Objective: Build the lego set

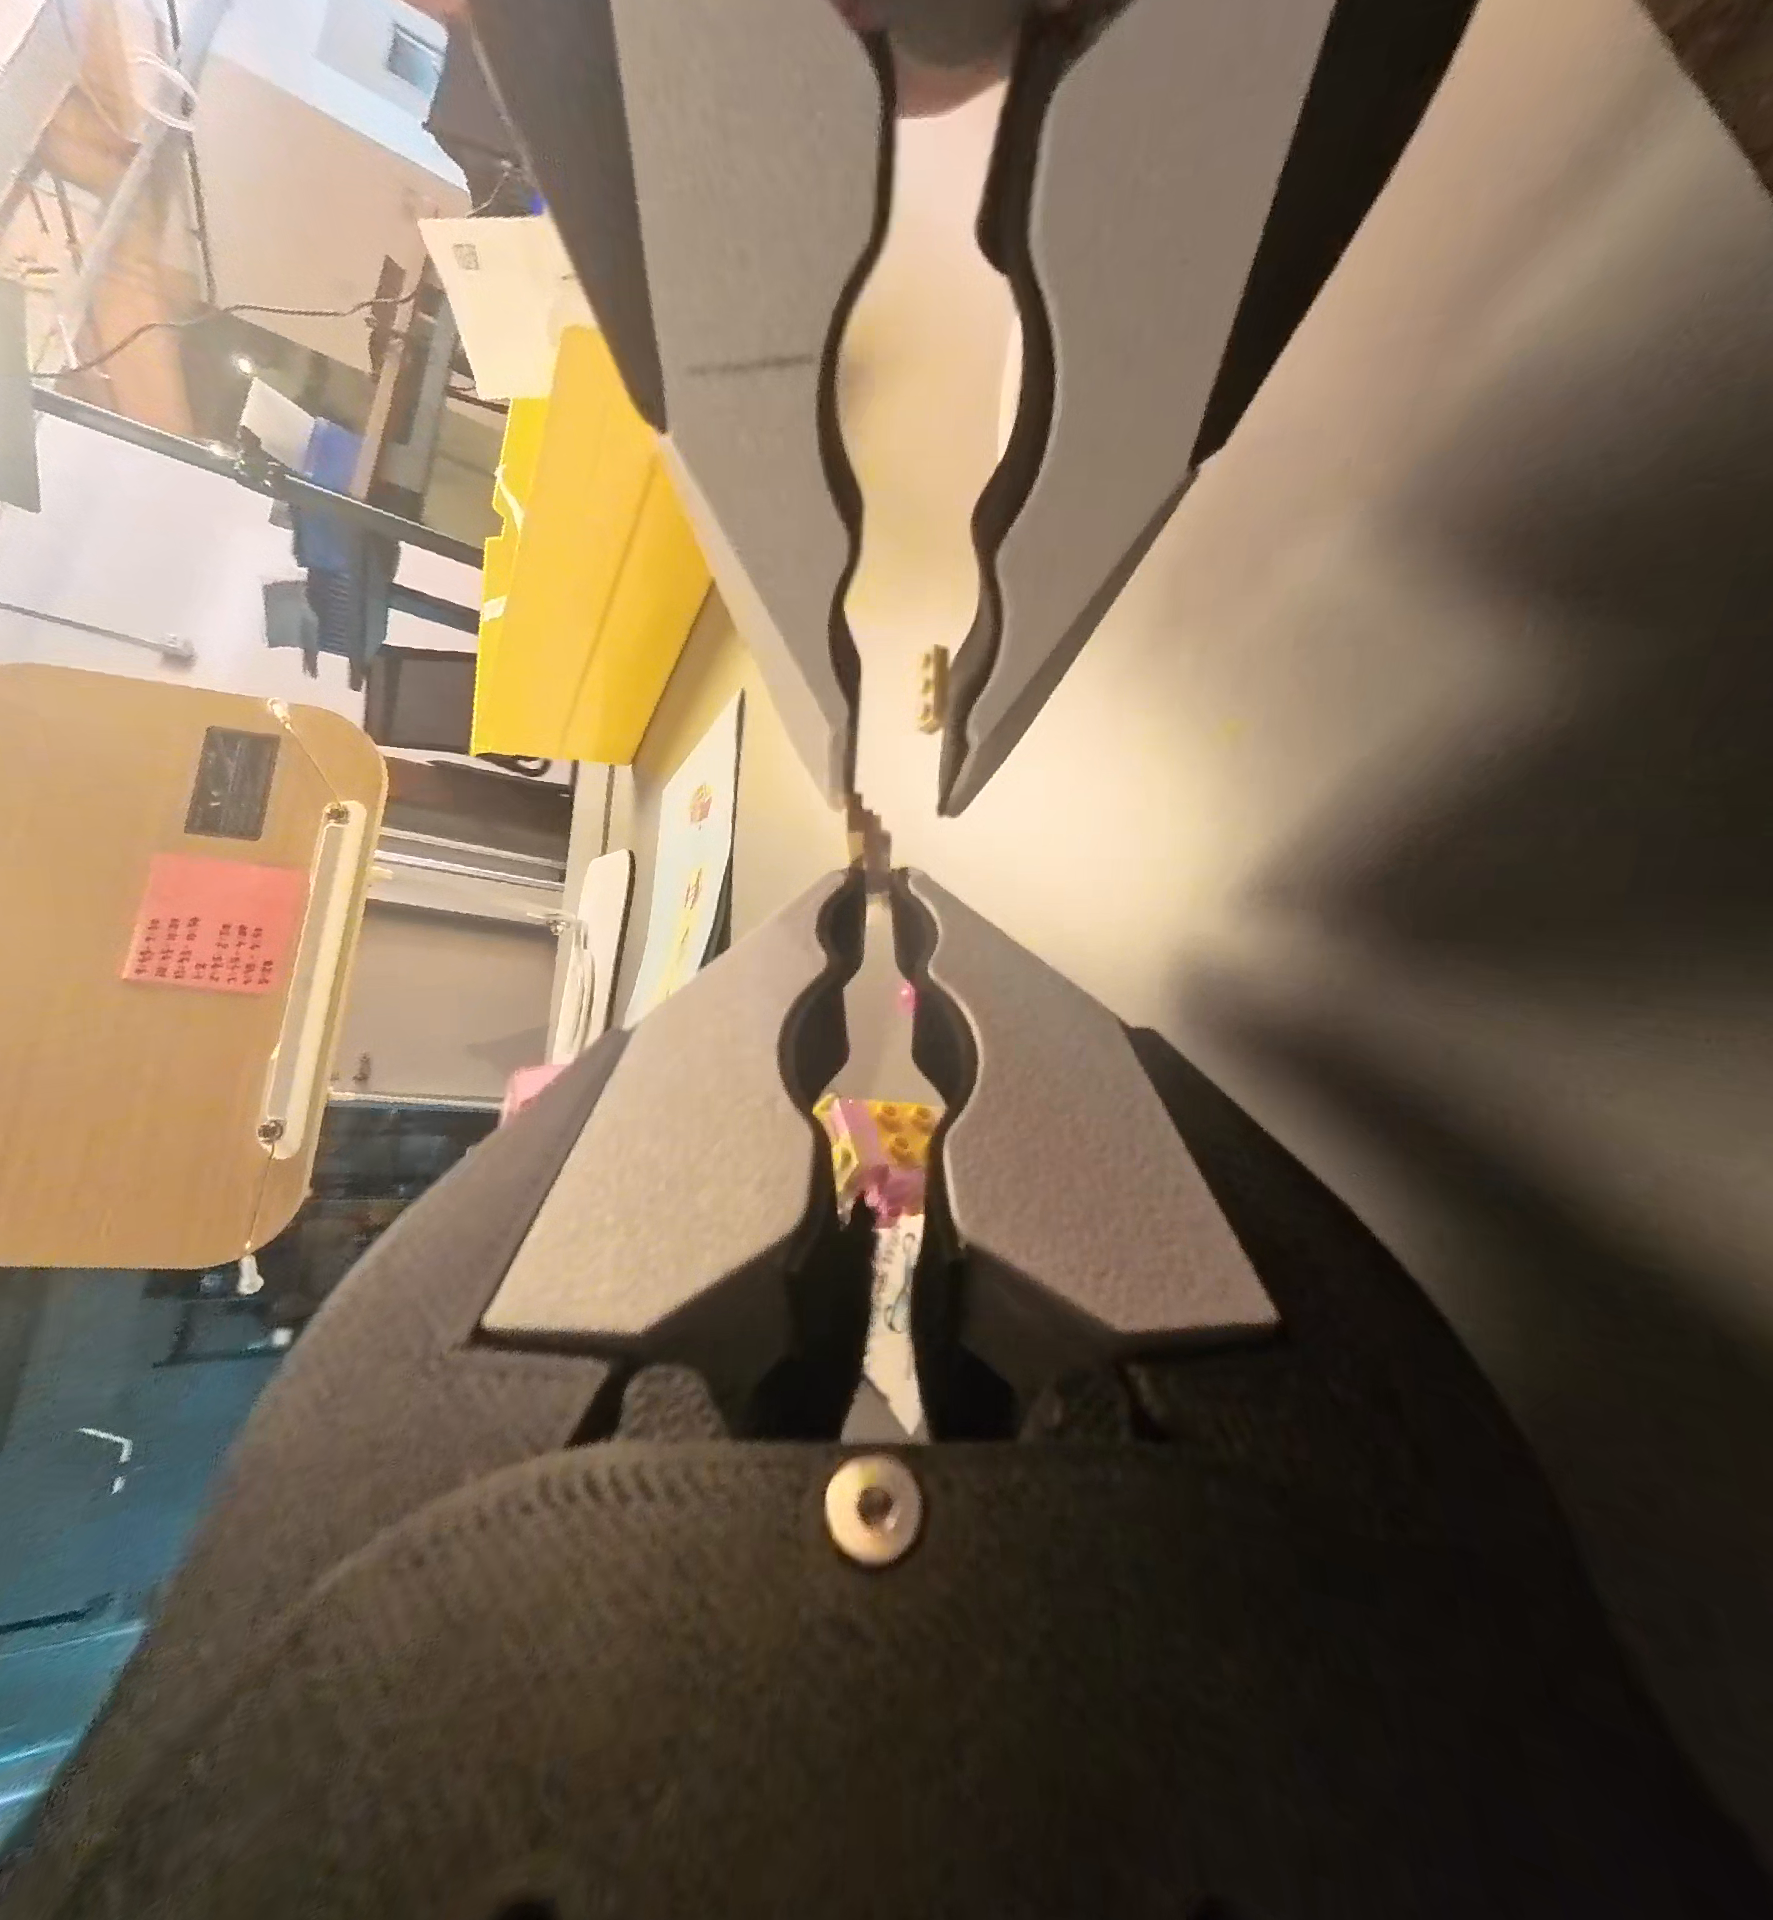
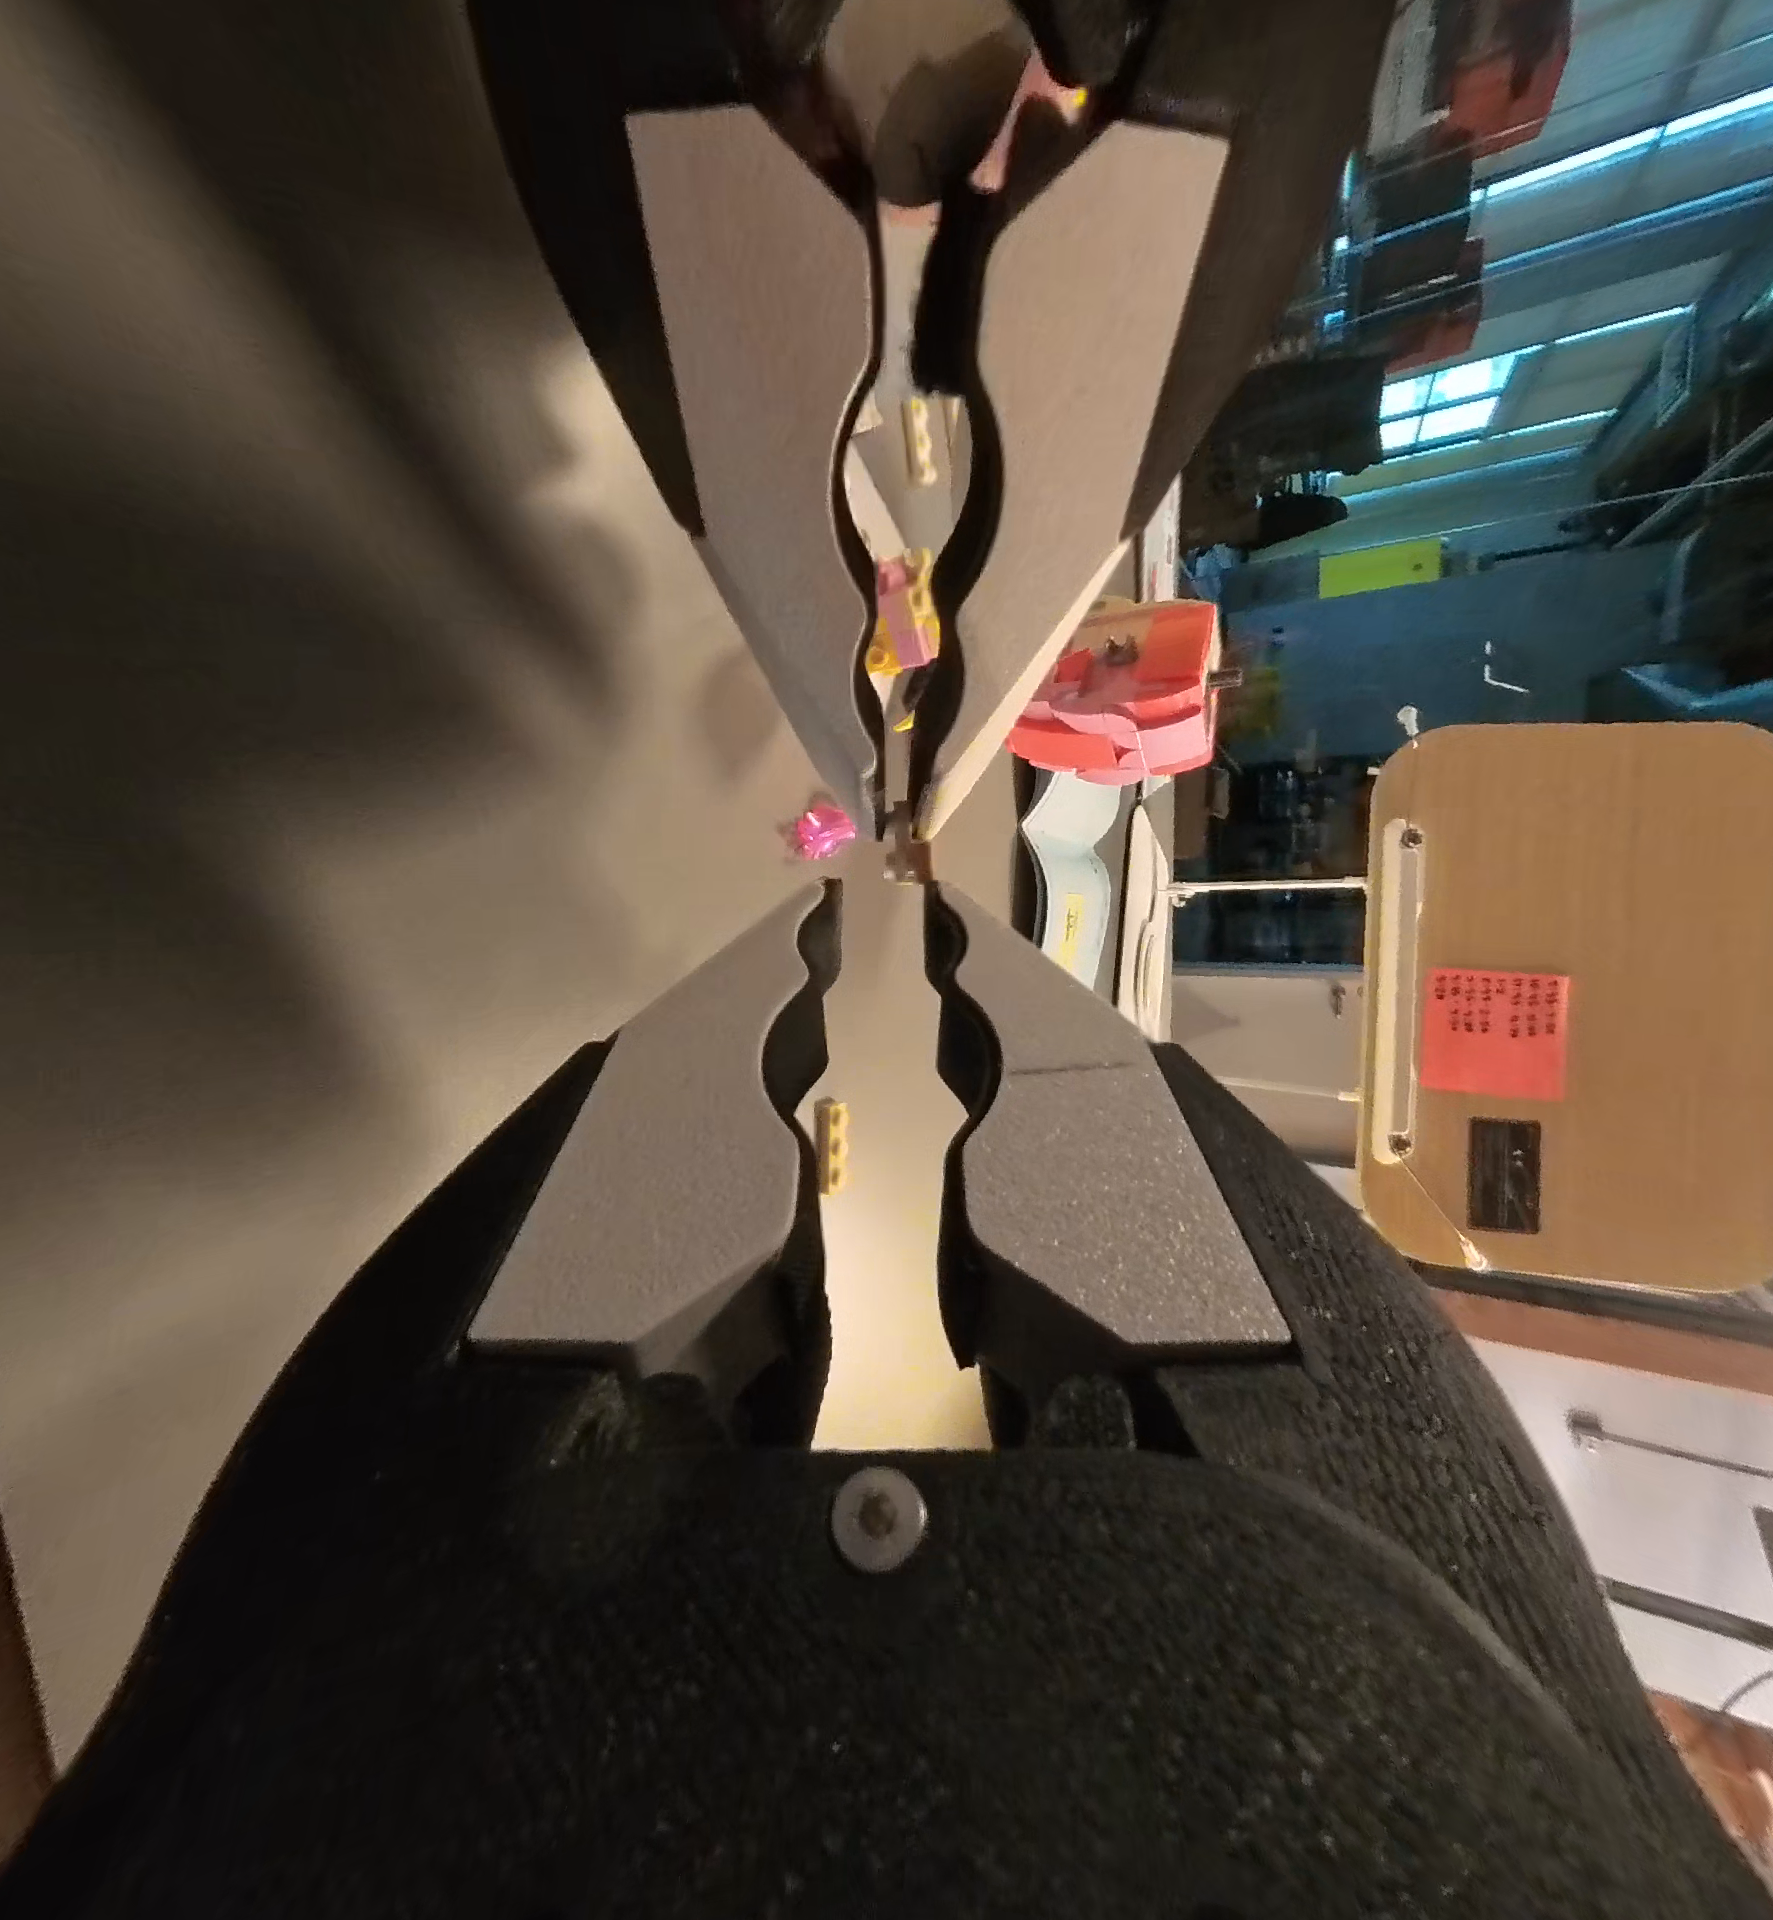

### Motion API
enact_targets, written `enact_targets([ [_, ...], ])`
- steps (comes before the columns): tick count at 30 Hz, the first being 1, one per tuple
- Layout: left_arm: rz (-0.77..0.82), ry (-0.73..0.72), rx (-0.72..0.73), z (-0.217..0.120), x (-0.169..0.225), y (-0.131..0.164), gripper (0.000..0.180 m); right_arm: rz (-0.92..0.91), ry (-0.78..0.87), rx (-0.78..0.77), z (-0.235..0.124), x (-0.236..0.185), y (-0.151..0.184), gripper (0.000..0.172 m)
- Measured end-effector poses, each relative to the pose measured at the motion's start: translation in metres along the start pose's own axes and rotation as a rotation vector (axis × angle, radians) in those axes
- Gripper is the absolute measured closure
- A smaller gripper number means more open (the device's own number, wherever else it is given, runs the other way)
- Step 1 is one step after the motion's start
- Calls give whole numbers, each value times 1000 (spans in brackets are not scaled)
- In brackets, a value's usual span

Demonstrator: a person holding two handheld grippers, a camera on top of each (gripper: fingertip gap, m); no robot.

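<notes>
Pale table point(image 2: 425, 935) fills both views, with a cluttered workroom beyond it. Left gripper point(image 1: 869, 878) meets the right gripper point(image 2: 879, 885) tip to tip above it. The left gripper's jaws are closed, pinching a small brown piece point(image 2: 908, 844). The right gripper's jaws stand apart and hold nothing. Behind the left gripper's tips, under its fingers, lies a pink and yellow brick cluster point(image 1: 877, 1138). A tan studded plate point(image 2: 833, 1143) lies past those tips, beneath the right gripper. A magenta piece point(image 2: 817, 831) rests just beside them. The brown piece juts from the left gripper's tips straight toward the right gripper's open jaws, seemingly lengthwise.
</notes>
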State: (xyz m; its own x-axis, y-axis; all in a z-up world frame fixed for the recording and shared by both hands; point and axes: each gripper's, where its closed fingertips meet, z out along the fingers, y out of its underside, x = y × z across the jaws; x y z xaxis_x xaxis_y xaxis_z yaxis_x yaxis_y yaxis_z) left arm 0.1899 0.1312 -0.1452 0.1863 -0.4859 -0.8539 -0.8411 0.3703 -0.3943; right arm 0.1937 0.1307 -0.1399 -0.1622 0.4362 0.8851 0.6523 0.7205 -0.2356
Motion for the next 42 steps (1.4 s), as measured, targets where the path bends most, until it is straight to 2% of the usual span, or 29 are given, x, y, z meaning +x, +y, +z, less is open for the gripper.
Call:
enact_targets([
  [3,54,-32,-21,0,-1,1,177,2,-1,-11,1,0,0,159],
  [6,73,-28,-24,1,2,2,177,-14,16,-25,2,4,1,172],
  [13,68,-46,30,-2,-2,-4,177,11,15,-2,3,5,4,172],
  [25,15,-41,33,-2,-5,0,177,96,36,62,4,7,2,172],
  [29,14,-42,21,-1,-6,3,177,126,29,82,2,7,-1,156],
  [31,18,-39,22,-1,-5,2,177,132,29,77,2,7,-1,153],
  [42,53,-40,20,-1,-2,1,177,107,51,50,8,4,-6,161],
])
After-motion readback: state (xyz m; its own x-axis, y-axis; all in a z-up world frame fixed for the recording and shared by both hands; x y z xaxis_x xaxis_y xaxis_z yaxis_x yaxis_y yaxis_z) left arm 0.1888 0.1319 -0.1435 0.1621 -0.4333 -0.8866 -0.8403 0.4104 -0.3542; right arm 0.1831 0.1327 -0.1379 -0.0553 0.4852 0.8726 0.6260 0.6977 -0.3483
